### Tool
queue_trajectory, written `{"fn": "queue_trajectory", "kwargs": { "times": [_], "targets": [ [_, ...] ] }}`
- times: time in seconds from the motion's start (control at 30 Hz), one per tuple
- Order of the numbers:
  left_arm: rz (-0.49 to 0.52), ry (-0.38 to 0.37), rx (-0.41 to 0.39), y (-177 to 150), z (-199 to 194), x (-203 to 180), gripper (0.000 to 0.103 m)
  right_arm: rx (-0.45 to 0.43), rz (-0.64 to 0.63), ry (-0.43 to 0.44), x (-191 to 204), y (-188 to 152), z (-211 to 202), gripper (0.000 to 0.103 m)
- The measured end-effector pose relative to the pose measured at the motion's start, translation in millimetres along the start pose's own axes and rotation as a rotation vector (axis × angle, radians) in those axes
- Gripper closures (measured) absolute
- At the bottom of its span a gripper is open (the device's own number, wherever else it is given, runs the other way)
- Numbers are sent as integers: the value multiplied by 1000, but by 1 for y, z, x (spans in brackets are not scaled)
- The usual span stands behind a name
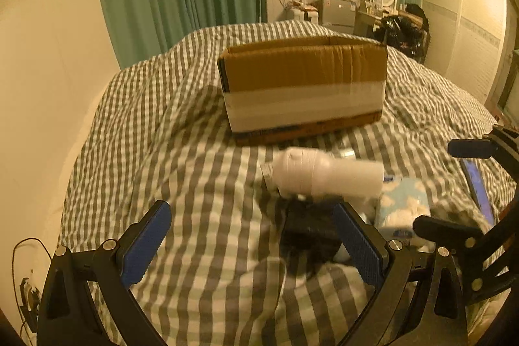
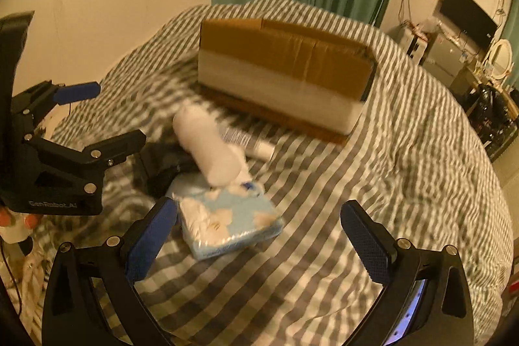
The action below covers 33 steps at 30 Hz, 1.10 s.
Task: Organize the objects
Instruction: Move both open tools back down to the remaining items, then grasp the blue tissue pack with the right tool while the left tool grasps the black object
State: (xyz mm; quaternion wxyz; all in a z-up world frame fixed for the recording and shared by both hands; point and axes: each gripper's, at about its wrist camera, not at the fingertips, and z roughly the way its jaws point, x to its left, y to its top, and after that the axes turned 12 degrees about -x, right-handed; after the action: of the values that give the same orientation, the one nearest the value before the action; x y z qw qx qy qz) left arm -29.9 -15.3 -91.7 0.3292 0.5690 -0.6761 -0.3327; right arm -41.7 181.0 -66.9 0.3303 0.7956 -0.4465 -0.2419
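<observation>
Ahead of the fingers, the box [image 1: 303, 86] is matt brown cardboard banded with smooth pale tape. The bedspread [image 1: 201, 171] beneath is soft checked cloth. The tissue pack [image 2: 227, 222] by the right fingers [image 2: 150, 239] wears glossy plastic wrap; their pads look ribbed, matt blue.

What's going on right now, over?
Left gripper, right gripper: jaws open, empty. White bottle, tissue pack on bed, outside box. Nothing blocking.
</observation>
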Motion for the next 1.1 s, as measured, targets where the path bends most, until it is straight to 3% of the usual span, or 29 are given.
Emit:
{"fn": "queue_trajectory", "kwargs": {
  "times": [0.27, 0.33, 0.4, 0.73, 0.93, 1.0, 1.07, 1.1],
  "targets": [
    [4, -19, 16, -6, 2, -4, 1, 50, 13, 41, 6, -20, 24, 1],
    [12, -25, 16, -6, 2, -6, 1, 54, 19, 54, 8, -22, 28, 8],
    [20, -30, 18, -7, 3, -9, 1, 51, 25, 71, 7, -23, 30, 22],
    [16, -70, 27, -9, 11, -22, 1, -22, 52, -34, -18, -18, 6, 23],
    [52, -79, 37, -11, 27, -40, 1, -31, 83, -34, -26, -18, 4, 23],
    [67, -92, 38, -13, 32, -44, 8, -33, 88, -34, -27, -19, 4, 23],
    [69, -109, 42, -15, 34, -45, 27, -35, 92, -36, -27, -19, 4, 23],
    [68, -114, 47, -15, 35, -45, 32, -36, 92, -36, -26, -19, 4, 23]
  ]
}}
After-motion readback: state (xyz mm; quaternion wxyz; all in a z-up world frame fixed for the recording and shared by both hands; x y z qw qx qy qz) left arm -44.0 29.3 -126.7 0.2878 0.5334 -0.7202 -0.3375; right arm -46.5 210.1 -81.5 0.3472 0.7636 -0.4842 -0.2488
